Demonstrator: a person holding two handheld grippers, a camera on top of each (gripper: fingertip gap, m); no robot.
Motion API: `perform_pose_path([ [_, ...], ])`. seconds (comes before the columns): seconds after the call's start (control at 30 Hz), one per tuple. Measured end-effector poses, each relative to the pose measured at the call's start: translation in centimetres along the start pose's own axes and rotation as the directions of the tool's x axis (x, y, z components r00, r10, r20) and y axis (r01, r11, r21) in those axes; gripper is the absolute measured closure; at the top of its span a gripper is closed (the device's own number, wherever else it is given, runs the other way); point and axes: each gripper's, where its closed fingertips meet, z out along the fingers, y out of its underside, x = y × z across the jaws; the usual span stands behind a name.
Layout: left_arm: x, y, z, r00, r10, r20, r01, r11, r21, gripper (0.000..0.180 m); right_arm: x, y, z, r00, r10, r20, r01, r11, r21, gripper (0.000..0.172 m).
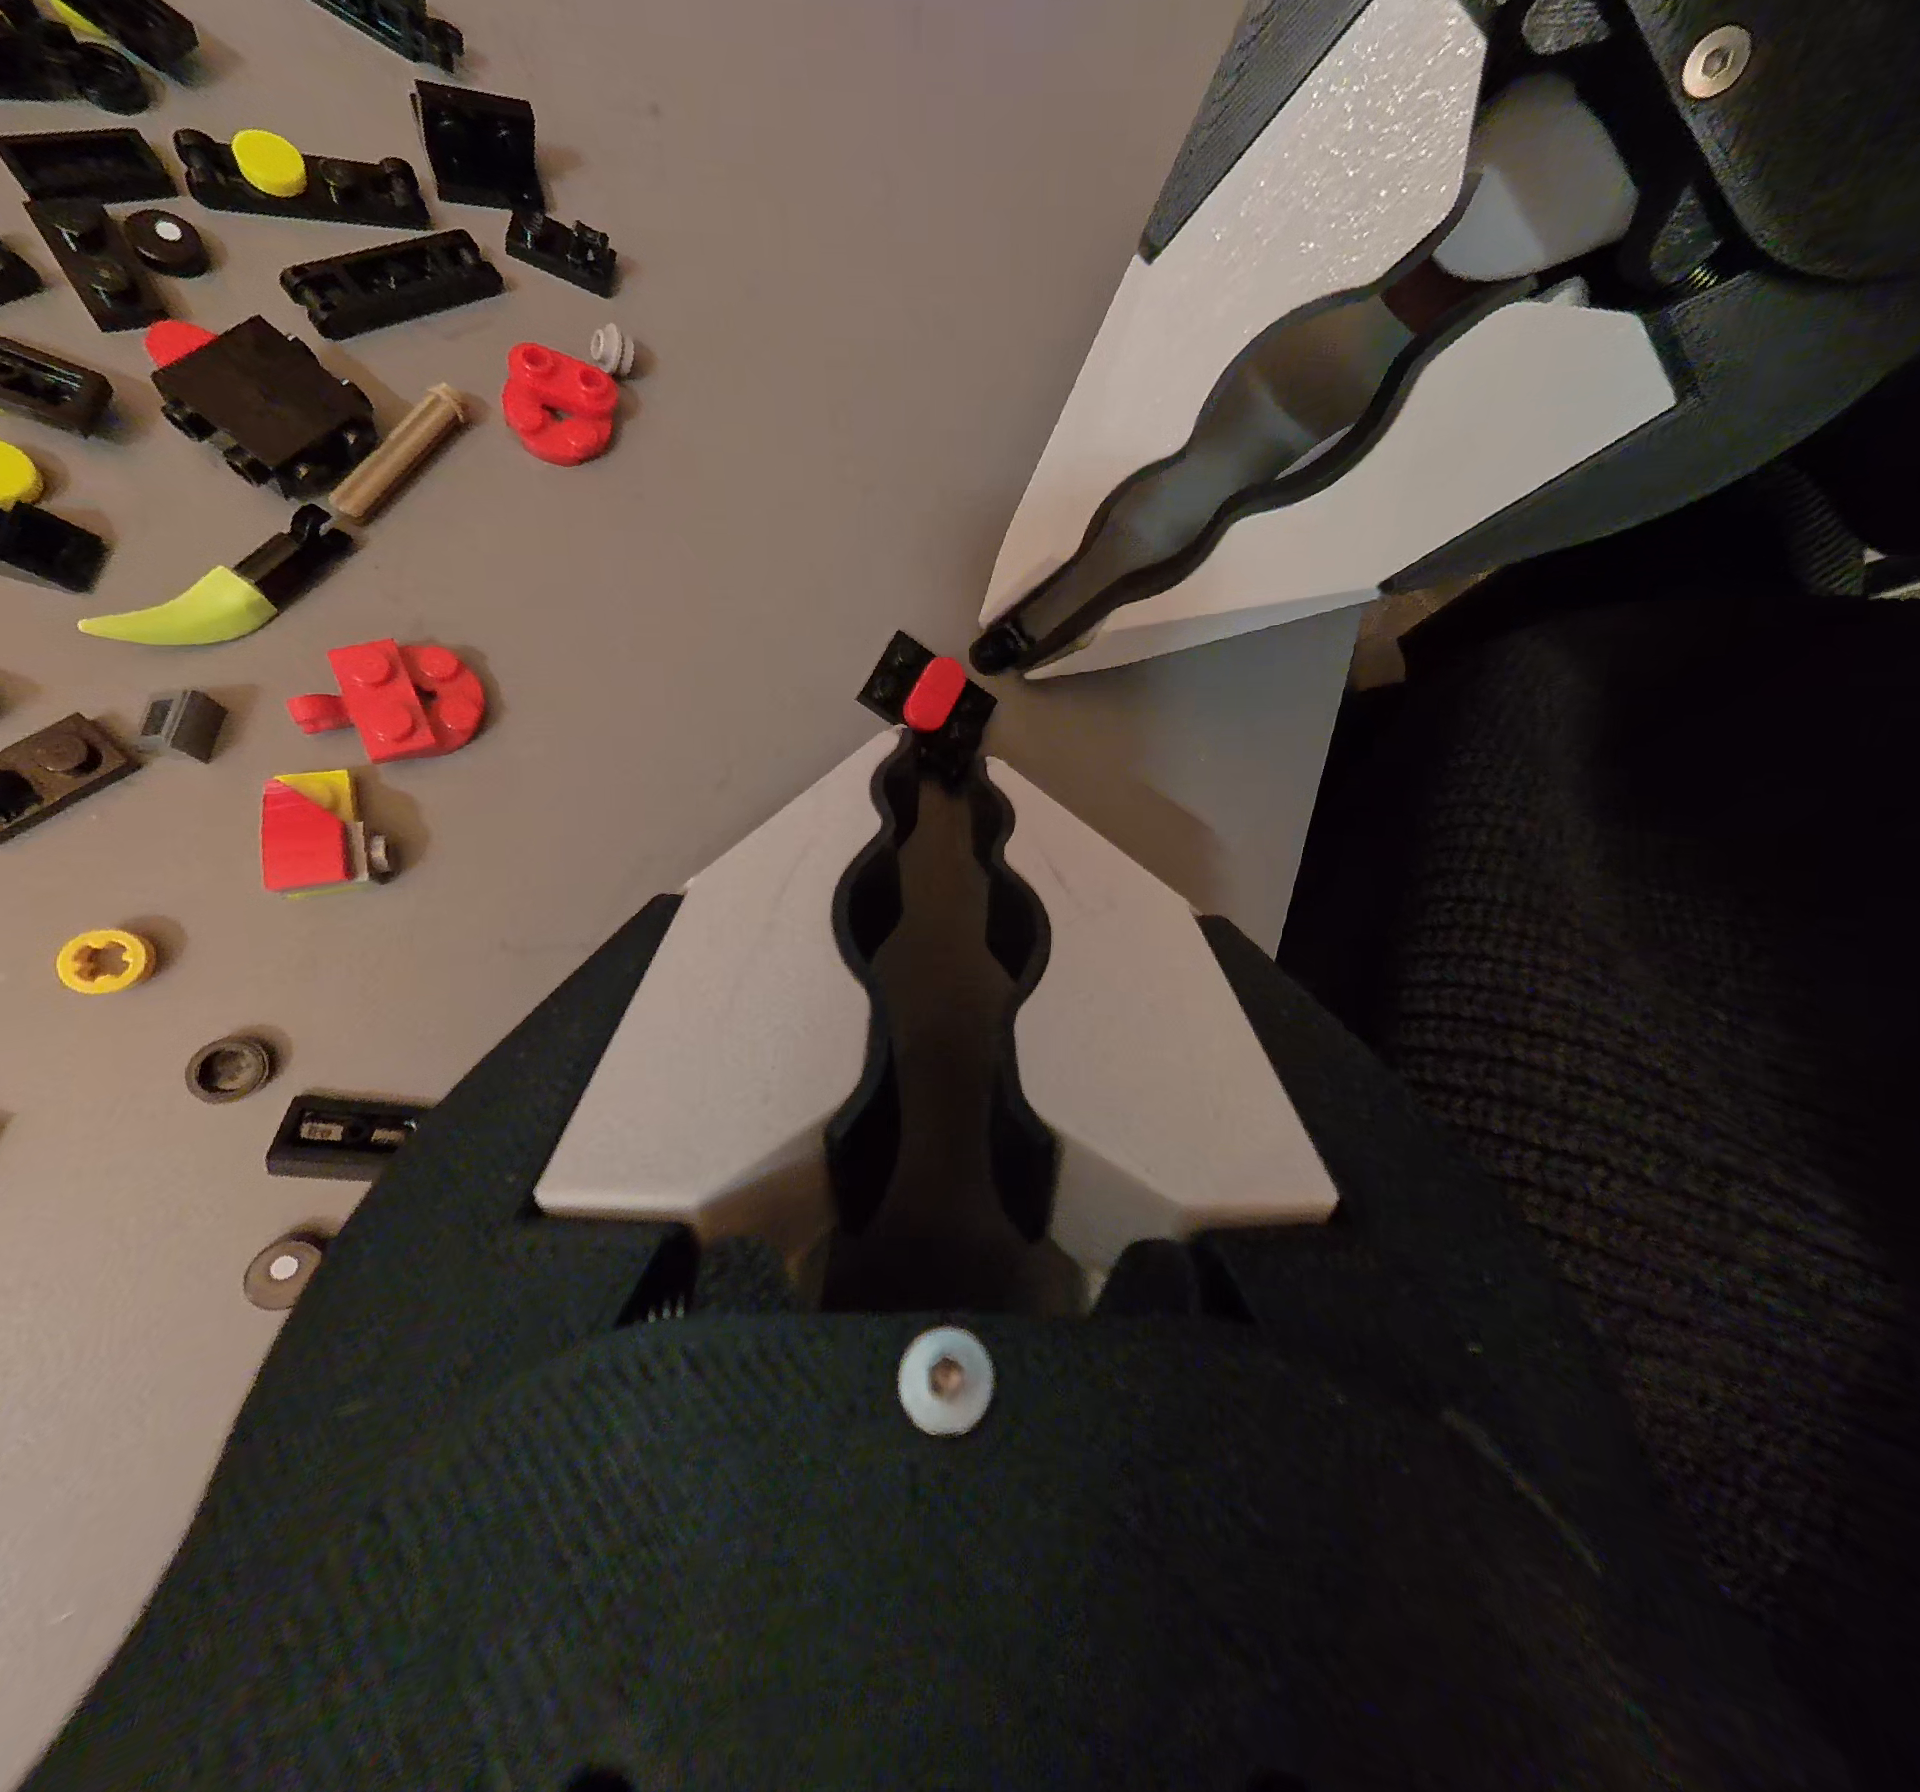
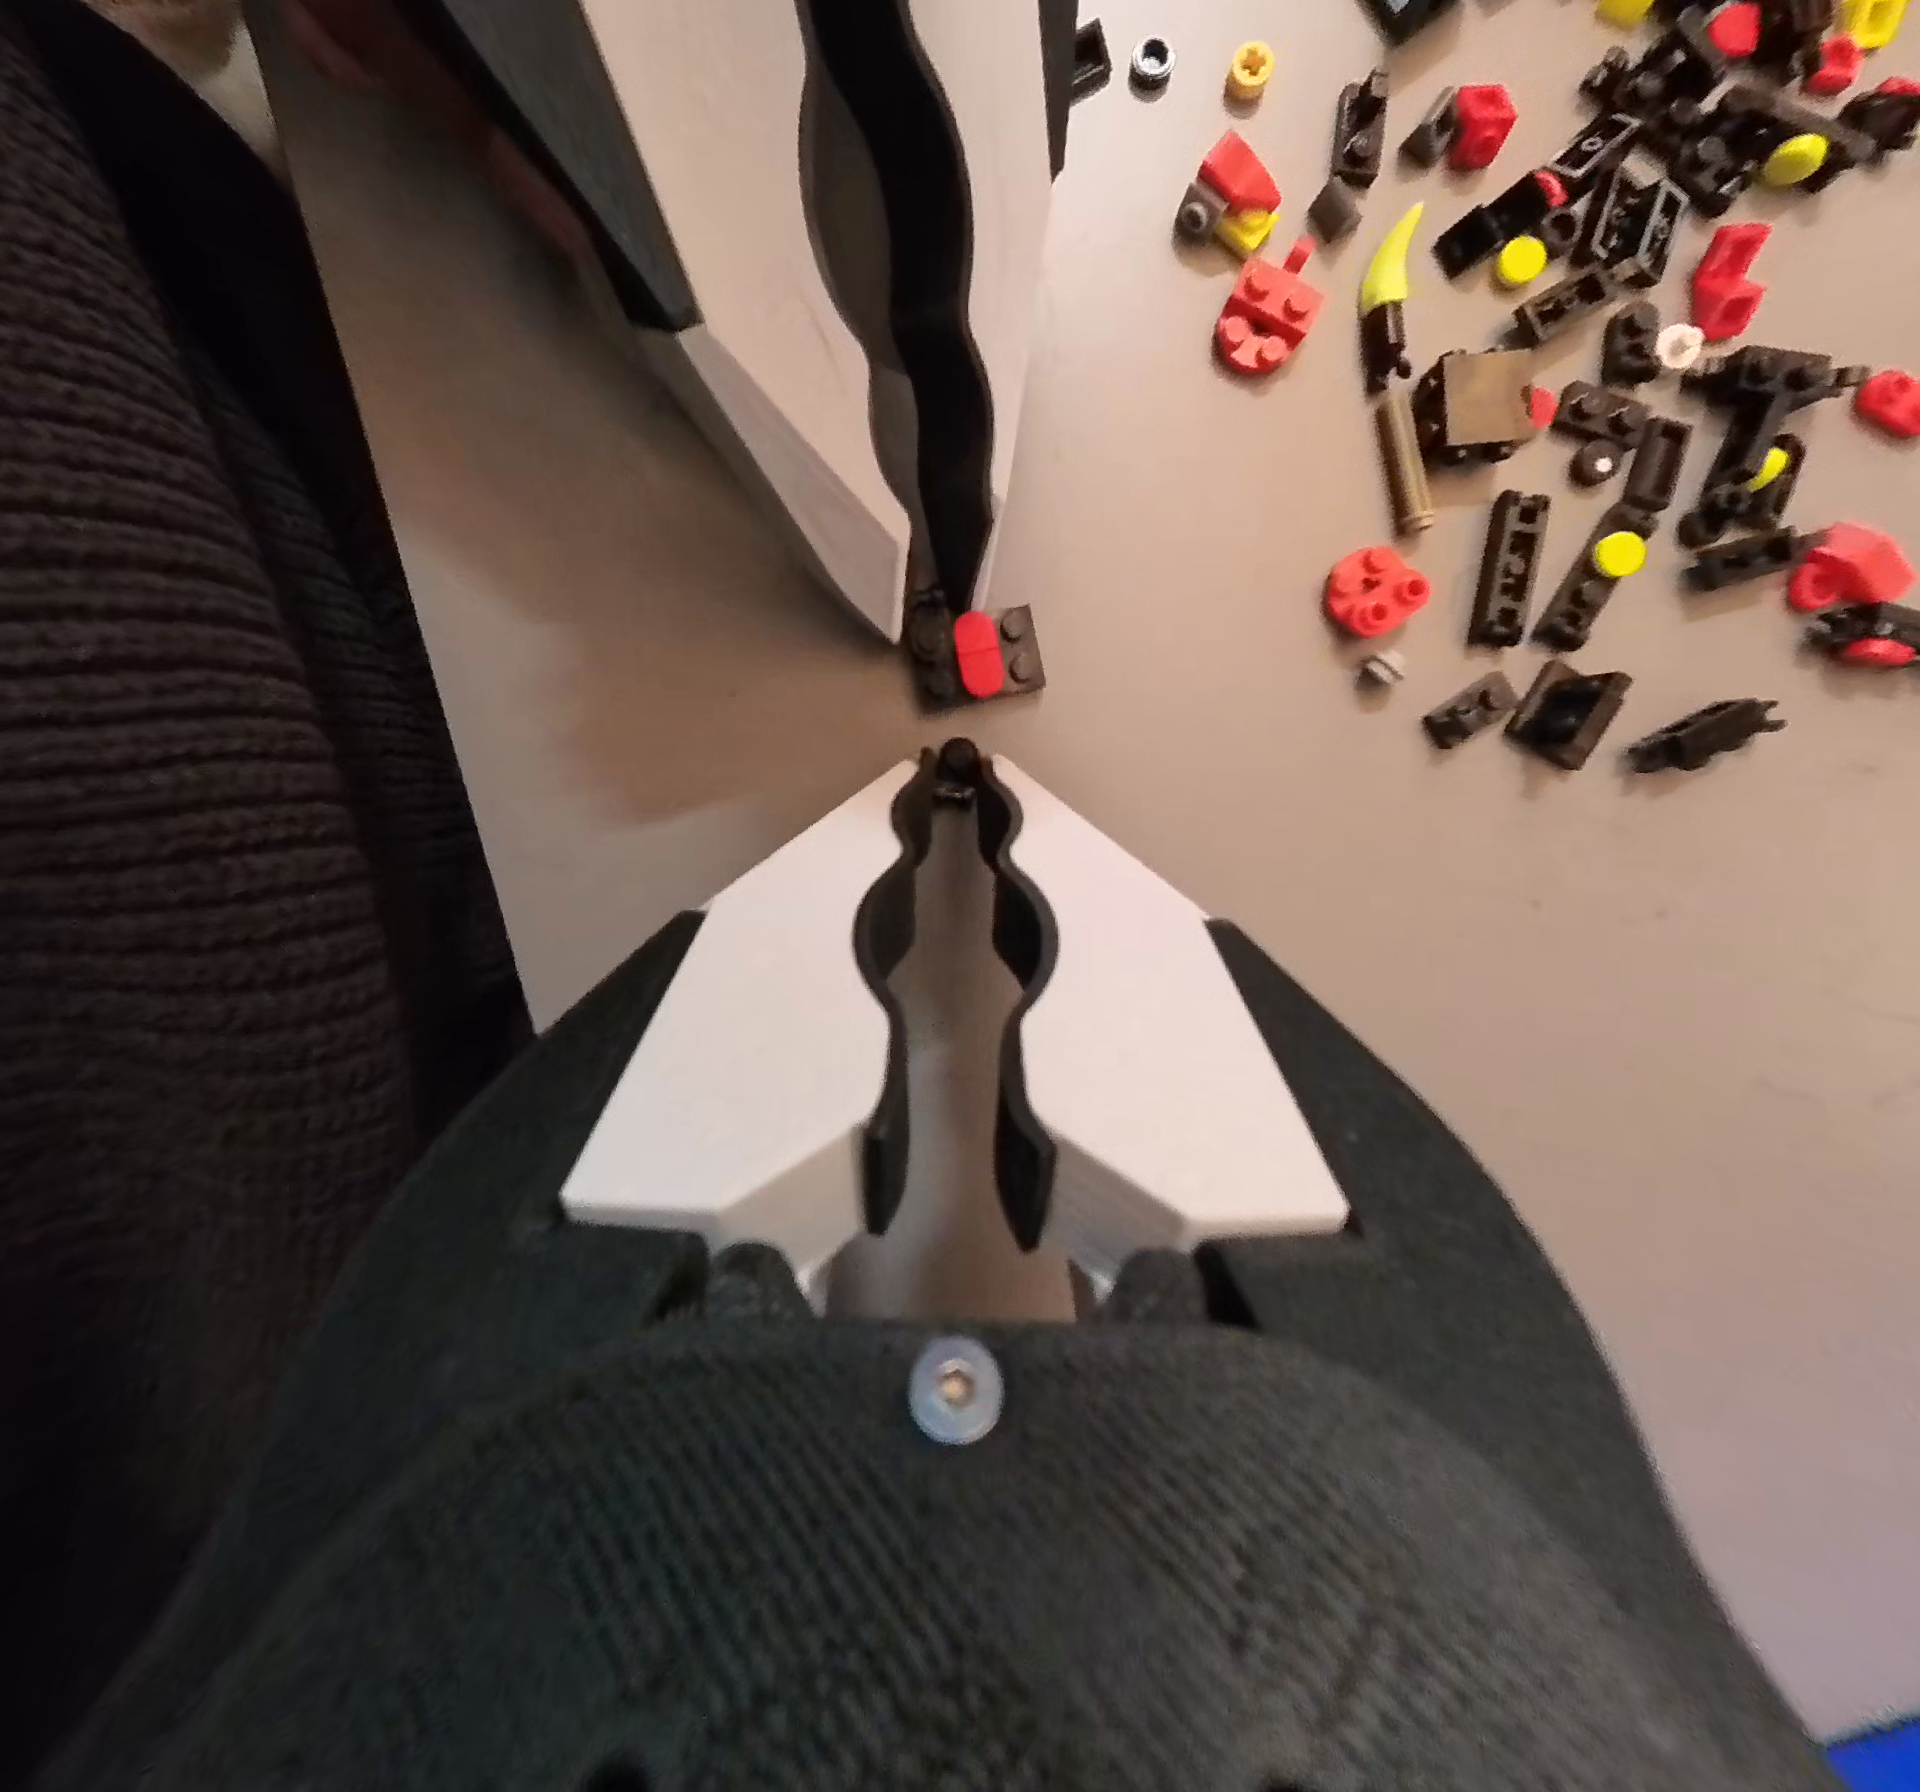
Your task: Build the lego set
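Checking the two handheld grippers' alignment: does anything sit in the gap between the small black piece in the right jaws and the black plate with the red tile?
Nothing visible does. Only bare table shows between the black piece and the plate.

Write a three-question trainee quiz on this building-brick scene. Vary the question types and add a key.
1. True or false: the red rounded tile sits on top of the black studded plate.
2. Multiple choice. What does the right gripper pinch at its tips? A) a small black pin-like piece B) a yellow round tile C) a red plate
3. Fill in: the left gripper grips the black studded plate by its ____.

Key
1. True.
2. A. The piece sticks out between the closed tips, close to the plate but apart from it.
3. Edge. The rest of the plate juts out past the fingertips; the loose brick pile lies off to the side on the grey table.
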Motion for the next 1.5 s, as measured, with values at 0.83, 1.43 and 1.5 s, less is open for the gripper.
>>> perform_pose_path([
  [0.83, 0.0, 0.0, 0.0, 1.0, 0.0, -0.004, 0.0, 1.0, -0.002, 0.174, 0.3, -0.3, 0.5, 0.994, -0.107, 0.034, 0.109, 0.993, -0.051, 0.165],
  [1.43, 0.0, 0.1, 0.0, 1.0, -0.006, -0.009, 0.006, 1.0, -0.001, 0.174, -0.4, -1.3, 0.4, 0.994, -0.108, 0.028, 0.109, 0.994, -0.015, 0.165],
  [1.5, 0.0, 0.1, 0.0, 1.0, -0.006, -0.008, 0.006, 1.0, -0.002, 0.174, -0.4, -1.3, 0.4, 0.994, -0.109, 0.026, 0.11, 0.994, -0.016, 0.165],
])
